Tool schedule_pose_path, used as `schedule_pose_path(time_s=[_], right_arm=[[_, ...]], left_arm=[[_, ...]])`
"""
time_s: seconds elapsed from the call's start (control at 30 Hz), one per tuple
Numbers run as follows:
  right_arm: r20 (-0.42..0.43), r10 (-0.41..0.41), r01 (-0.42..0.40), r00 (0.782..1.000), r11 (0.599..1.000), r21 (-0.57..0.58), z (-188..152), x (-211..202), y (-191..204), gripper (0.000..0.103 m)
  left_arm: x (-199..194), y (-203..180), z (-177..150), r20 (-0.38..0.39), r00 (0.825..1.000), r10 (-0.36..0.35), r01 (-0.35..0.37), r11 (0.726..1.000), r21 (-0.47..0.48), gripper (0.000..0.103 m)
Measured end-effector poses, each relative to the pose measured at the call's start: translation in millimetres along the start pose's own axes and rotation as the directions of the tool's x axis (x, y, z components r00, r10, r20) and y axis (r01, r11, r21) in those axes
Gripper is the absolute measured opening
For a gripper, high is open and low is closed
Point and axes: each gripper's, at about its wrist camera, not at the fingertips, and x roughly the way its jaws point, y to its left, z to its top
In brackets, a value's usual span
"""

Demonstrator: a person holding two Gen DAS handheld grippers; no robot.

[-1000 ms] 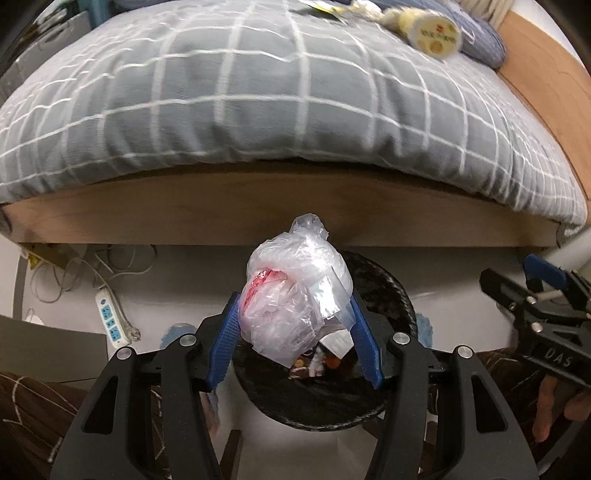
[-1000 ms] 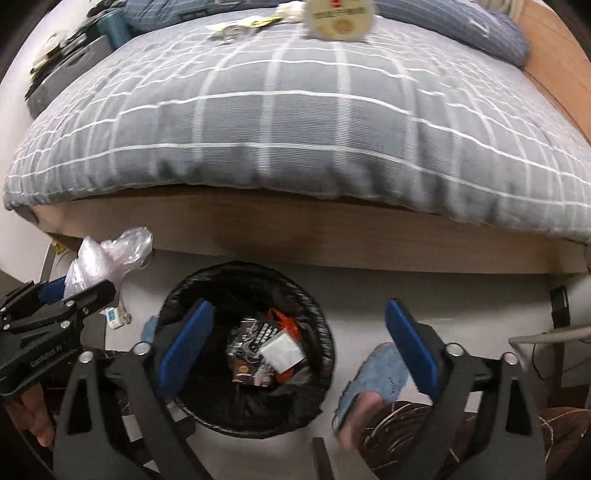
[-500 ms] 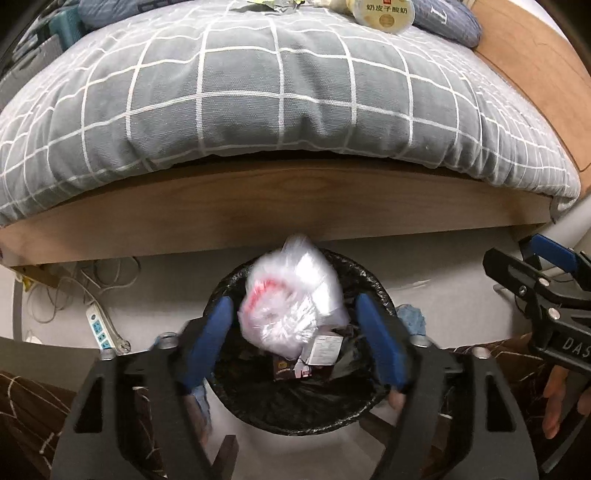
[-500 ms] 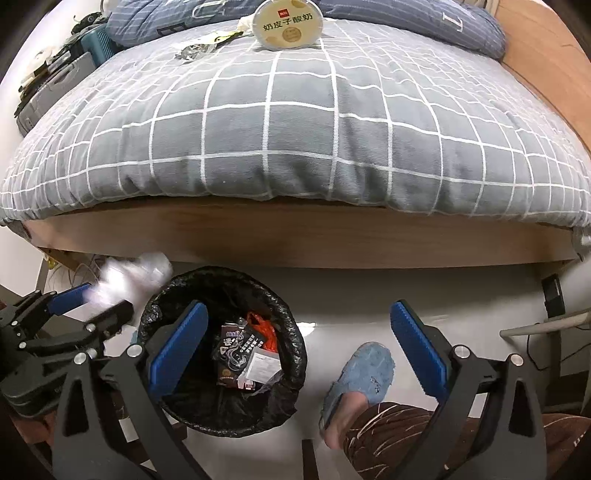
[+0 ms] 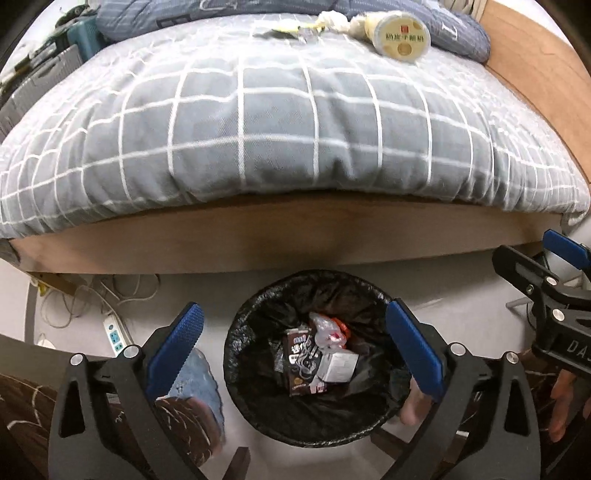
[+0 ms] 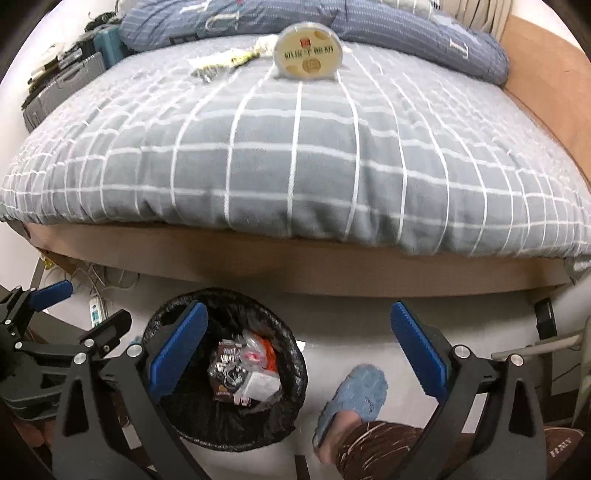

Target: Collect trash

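A round black-lined trash bin (image 5: 240, 354) stands on the floor by the bed; it also shows in the right wrist view (image 6: 299, 373). Inside lie a clear plastic bag with red print (image 5: 327, 332), a dark wrapper (image 5: 299, 363) and a small white box (image 5: 338, 365). My left gripper (image 5: 295, 343) is open and empty above the bin. My right gripper (image 6: 299, 343) is open and empty, just right of the bin. On the bed lie a round cream tub (image 6: 308, 51), a wrapper (image 6: 221, 62) and a crumpled tissue (image 5: 330, 18).
A grey checked duvet (image 5: 277, 122) covers the wooden bed frame (image 5: 258, 236). A power strip with cables (image 5: 114, 332) lies on the floor at left. The person's blue slippers (image 6: 354, 395) stand beside the bin. Cases (image 6: 62, 85) sit at far left.
My left gripper opened and let go of the plastic bag, which dropped into the bin. Both grippers rose, so more of the bed shows.
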Motion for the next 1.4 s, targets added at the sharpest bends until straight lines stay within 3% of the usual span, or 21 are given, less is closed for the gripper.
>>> schedule_pose_path(time_s=[0.3,0.63,1.07,1.4], right_arm=[[0.084,0.008,-0.008,0.996,1.0,0.003,18,-21,-1,0.095],[0.176,0.019,-0.028,0.984,0.998,0.051,47,-41,-17,0.095],[0.254,-0.009,-0.005,0.967,0.998,0.055,94,-47,-24,0.095],[0.297,-0.037,0.03,0.954,0.999,0.028,137,-38,-24,0.095]], left_arm=[[-21,2,20,0.082,0.997,0.008,-0.008,1.0,0.0,0.097],[-53,8,61,0.22,0.974,0.044,-0.037,0.999,-0.036,0.097],[-56,1,112,0.271,0.962,0.021,-0.028,0.999,0.023,0.097],[-58,9,158,0.3,0.954,0.022,-0.027,1.0,0.013,0.097]])
